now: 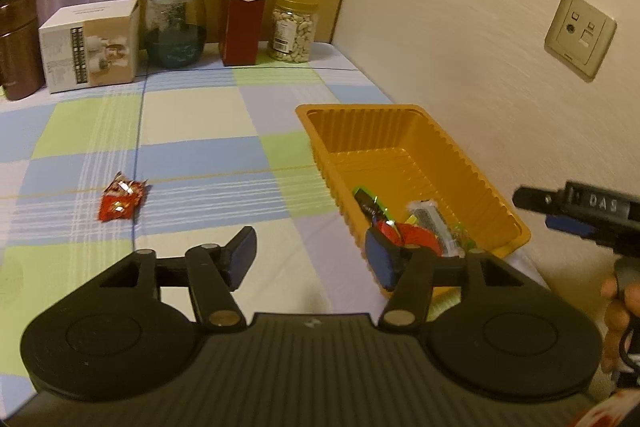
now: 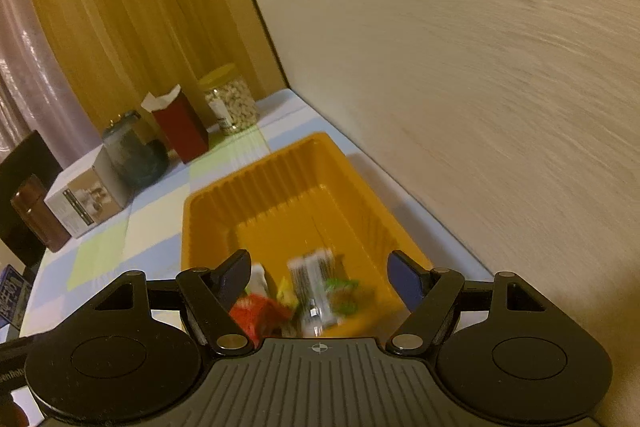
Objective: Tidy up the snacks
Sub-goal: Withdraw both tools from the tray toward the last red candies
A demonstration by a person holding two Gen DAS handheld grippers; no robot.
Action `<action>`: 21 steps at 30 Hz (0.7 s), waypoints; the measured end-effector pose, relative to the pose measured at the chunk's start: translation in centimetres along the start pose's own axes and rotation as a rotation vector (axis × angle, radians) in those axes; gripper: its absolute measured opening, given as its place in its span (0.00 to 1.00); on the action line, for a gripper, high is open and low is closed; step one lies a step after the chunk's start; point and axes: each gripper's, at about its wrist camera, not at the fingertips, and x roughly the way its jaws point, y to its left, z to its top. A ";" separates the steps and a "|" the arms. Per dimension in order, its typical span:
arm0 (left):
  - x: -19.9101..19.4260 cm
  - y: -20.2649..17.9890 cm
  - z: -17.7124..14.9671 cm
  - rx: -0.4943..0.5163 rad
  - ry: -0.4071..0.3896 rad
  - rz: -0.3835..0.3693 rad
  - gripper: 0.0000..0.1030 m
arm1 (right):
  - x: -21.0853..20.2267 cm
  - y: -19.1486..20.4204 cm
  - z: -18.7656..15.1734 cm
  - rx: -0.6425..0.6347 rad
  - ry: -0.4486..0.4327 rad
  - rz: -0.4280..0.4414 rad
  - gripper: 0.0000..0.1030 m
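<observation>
Your left claw (image 1: 310,255) gapes empty over the cloth; your right claw (image 2: 320,281) hangs released above the orange tray (image 2: 208,211); one red packet (image 1: 122,197) lies apart.

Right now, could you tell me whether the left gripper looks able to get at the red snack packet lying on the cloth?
Probably yes: the left gripper is open and empty, and bare cloth separates it from the red snack packet.

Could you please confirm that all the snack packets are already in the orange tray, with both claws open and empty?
Not quite: one red snack packet still lies on the checked cloth, left of the orange tray, as the left wrist view shows. The rest holds: the left claw and right claw are open and empty.
</observation>
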 end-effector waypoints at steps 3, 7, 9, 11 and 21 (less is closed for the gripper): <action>-1.4 0.4 -0.5 -0.001 -0.006 0.010 0.60 | -1.5 0.6 -1.0 0.001 0.014 -0.012 0.73; -3.6 1.0 -1.4 0.000 -0.016 0.027 0.64 | -3.7 1.7 -2.3 0.000 0.016 -0.008 0.73; -4.7 1.4 -1.8 0.001 -0.020 0.039 0.65 | -4.8 2.4 -2.8 -0.009 0.017 0.002 0.73; -5.8 1.9 -2.2 0.001 -0.023 0.054 0.67 | -5.9 3.3 -3.4 -0.018 0.016 0.014 0.73; -11.4 4.6 -3.8 -0.021 -0.042 0.128 0.71 | -8.6 8.4 -5.3 -0.103 0.026 0.087 0.73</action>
